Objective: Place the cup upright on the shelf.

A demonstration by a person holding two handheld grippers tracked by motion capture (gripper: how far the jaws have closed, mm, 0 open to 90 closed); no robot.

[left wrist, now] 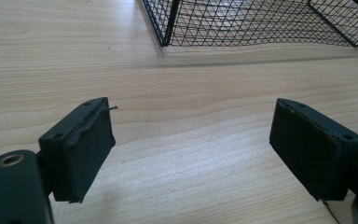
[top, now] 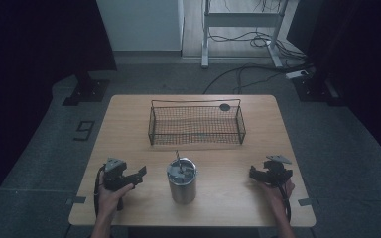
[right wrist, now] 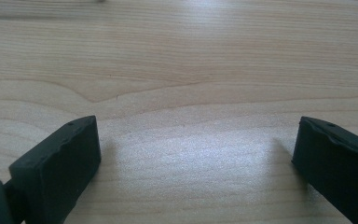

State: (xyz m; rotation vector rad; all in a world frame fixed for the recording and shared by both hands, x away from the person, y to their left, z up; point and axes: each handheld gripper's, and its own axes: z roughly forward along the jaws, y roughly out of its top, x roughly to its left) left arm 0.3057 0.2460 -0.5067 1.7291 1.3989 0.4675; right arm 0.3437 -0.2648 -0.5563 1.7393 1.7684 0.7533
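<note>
Dim lab: wooden table (top: 129,111), floor cables (top: 250,39), metal desk frame (top: 240,20).

1. Your forearms run off the bottom edge of the high view; elbows not seen.
2. Metal cup (top: 182,181): thin things stand in it, too small and dim to tell what.
3. Wire basket (left wrist: 242,23): in the left gripper view the top edge cuts it; its far side is out of frame.
4. Small dark round thing (top: 224,107) at the basket's far rim: too small to identify.
5. Right jaw in the right gripper view runs off the picture's edge.
</note>
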